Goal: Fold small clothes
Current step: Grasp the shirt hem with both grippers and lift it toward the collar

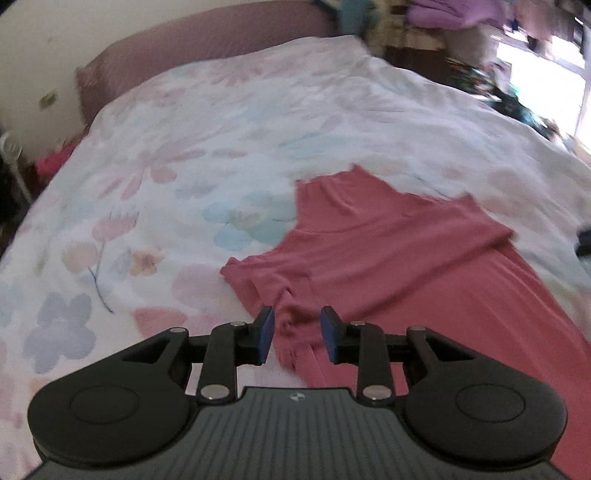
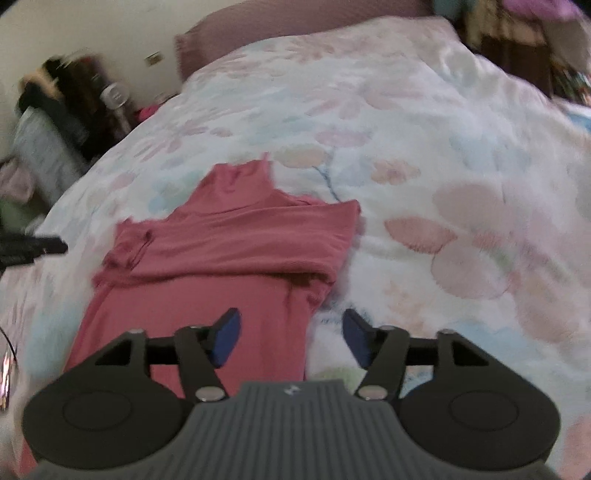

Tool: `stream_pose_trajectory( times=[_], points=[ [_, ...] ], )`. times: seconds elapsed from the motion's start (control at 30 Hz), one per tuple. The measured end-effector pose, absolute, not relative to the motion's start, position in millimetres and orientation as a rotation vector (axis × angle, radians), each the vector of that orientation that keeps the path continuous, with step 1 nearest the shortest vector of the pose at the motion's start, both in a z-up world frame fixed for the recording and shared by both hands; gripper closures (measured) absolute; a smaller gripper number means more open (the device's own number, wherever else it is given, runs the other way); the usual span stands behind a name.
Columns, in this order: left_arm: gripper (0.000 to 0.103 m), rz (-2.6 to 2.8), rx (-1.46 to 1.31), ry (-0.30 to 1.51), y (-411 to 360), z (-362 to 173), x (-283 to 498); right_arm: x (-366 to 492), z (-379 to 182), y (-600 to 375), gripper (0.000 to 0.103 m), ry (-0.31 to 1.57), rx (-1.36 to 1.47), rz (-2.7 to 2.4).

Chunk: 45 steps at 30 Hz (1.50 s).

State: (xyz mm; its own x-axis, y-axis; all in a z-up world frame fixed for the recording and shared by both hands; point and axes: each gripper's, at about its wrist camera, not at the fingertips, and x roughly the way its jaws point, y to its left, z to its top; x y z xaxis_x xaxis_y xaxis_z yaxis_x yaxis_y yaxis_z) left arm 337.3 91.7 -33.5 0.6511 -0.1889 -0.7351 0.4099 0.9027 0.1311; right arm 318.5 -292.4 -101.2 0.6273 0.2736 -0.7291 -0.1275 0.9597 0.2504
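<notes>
A rose-red high-necked top (image 1: 369, 251) lies on the floral bedspread (image 1: 166, 155), its sleeves folded in across the body. My left gripper (image 1: 297, 334) hovers over the top's bunched left edge. Its blue pads (image 1: 266, 332) stand apart, and puckered cloth shows in the gap without being pinched. In the right wrist view the same top (image 2: 236, 251) stretches away towards its collar. My right gripper (image 2: 291, 339) is wide open above the top's right side edge, one pad over the cloth and the other over the bedspread (image 2: 443, 155).
A mauve headboard (image 1: 207, 40) bounds the bed's far end. Dark clutter and bags (image 2: 74, 99) crowd the floor to the bed's left. Purple fabric (image 1: 454, 14) and a bright window (image 1: 546, 74) are at the far right. A dark blurred shape (image 2: 33, 243) juts in at the left edge.
</notes>
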Motion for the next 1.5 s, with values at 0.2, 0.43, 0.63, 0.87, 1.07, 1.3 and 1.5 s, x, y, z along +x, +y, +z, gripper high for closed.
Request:
stream_pose_trajectory(
  times=[0.2,0.43,0.63,0.87,1.07,1.3,1.5],
  points=[
    [0.064,-0.439,0.471,0.802,80.4,-18.2,258.2,247.8,-61.7,-281.3,0.021,0.789,-0.018,0.359],
    [0.058,-0.568,0.553,0.865,71.3,-42.3,182.7,172.7,-67.2,-272.3,0.034,0.838,-0.244,0.436],
    [0.048,-0.670,0.681,0.970,65.3,-79.7,136.3,120.2,-104.4,-255.4,0.054,1.023,-0.362,0.557],
    [0.036,-0.753,0.893,0.981,55.4,-115.6,94.9,74.4,-119.6,-236.6,0.056,1.000,-0.561,0.667],
    [0.035,-0.724,1.036,0.937,48.4,-146.6,78.3,67.9,-134.9,-225.2,0.063,0.963,-0.732,0.702],
    [0.090,-0.717,0.968,0.969,50.6,-142.7,85.0,72.8,-151.5,-219.9,0.095,0.979,-0.838,0.729],
    [0.098,-0.689,0.806,0.963,62.0,-105.3,101.3,89.3,-130.6,-232.5,0.103,0.961,-0.710,0.698]
  ],
)
